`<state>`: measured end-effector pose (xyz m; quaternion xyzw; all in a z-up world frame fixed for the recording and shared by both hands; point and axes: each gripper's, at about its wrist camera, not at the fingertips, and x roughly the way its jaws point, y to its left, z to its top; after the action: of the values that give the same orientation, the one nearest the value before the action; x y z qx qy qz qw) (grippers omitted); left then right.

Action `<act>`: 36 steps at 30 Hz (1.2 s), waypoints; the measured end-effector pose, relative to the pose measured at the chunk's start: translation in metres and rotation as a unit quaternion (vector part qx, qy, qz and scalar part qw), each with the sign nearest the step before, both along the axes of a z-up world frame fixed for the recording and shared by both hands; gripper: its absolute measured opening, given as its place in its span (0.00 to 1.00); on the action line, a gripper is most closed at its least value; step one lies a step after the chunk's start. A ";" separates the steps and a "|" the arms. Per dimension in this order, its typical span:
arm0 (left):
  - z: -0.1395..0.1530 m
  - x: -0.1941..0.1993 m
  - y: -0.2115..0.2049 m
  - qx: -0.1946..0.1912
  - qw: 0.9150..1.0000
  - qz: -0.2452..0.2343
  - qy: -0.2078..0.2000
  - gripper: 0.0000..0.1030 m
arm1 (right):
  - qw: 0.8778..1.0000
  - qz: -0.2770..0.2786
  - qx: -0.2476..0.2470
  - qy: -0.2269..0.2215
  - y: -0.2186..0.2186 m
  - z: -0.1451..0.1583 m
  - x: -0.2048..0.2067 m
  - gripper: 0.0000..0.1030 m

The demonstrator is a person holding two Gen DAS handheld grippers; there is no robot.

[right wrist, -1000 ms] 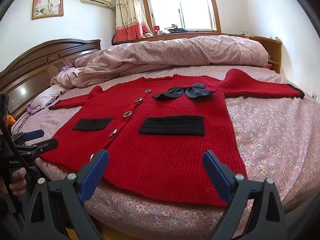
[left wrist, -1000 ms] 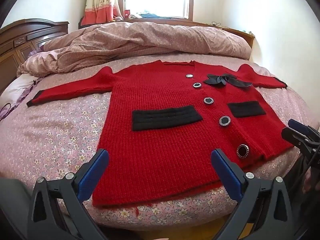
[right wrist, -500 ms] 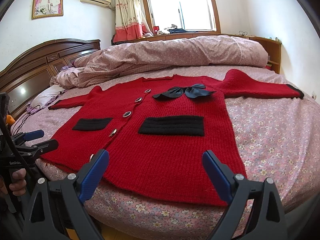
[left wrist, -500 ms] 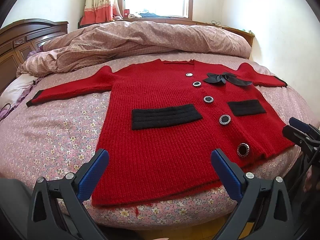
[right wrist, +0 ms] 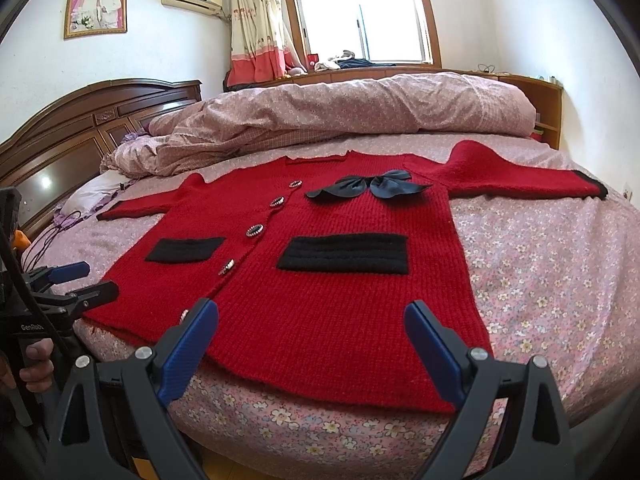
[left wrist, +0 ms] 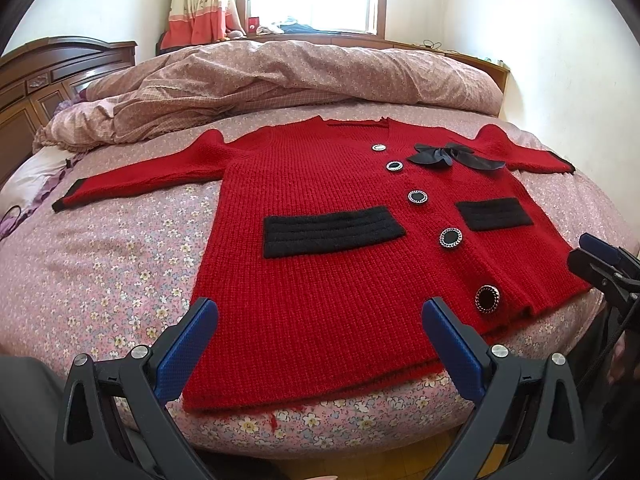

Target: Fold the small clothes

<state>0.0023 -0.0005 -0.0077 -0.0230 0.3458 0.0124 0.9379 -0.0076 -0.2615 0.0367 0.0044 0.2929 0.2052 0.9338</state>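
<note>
A small red knit cardigan (left wrist: 320, 280) lies flat and face up on the bed, sleeves spread out, with two black pockets, a black bow (left wrist: 452, 157) and a row of buttons. It also shows in the right wrist view (right wrist: 320, 292). My left gripper (left wrist: 320, 322) is open and empty, over the hem near the front edge. My right gripper (right wrist: 312, 324) is open and empty, over the hem on the other half. Each gripper appears at the edge of the other's view: the right one (left wrist: 600, 256), the left one (right wrist: 76, 284).
A bunched pink floral duvet (right wrist: 360, 108) lies across the far side of the bed. The flowered sheet (left wrist: 100, 272) surrounds the cardigan. A dark wooden headboard (right wrist: 80, 128) stands at the left. A wall and shelf (right wrist: 548, 104) bound the right.
Both grippers have stayed open and almost still. The left wrist view has shifted very slightly toward the cardigan.
</note>
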 end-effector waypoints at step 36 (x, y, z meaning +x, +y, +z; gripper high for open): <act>-0.003 0.004 -0.002 -0.001 1.000 -0.004 0.013 0.96 | 1.000 -0.005 -0.004 0.014 0.000 -0.006 0.004 0.94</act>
<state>0.0062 -0.0024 -0.0108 -0.0228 0.3580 0.0083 0.9334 -0.0032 -0.2618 0.0302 0.0048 0.3064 0.1996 0.9307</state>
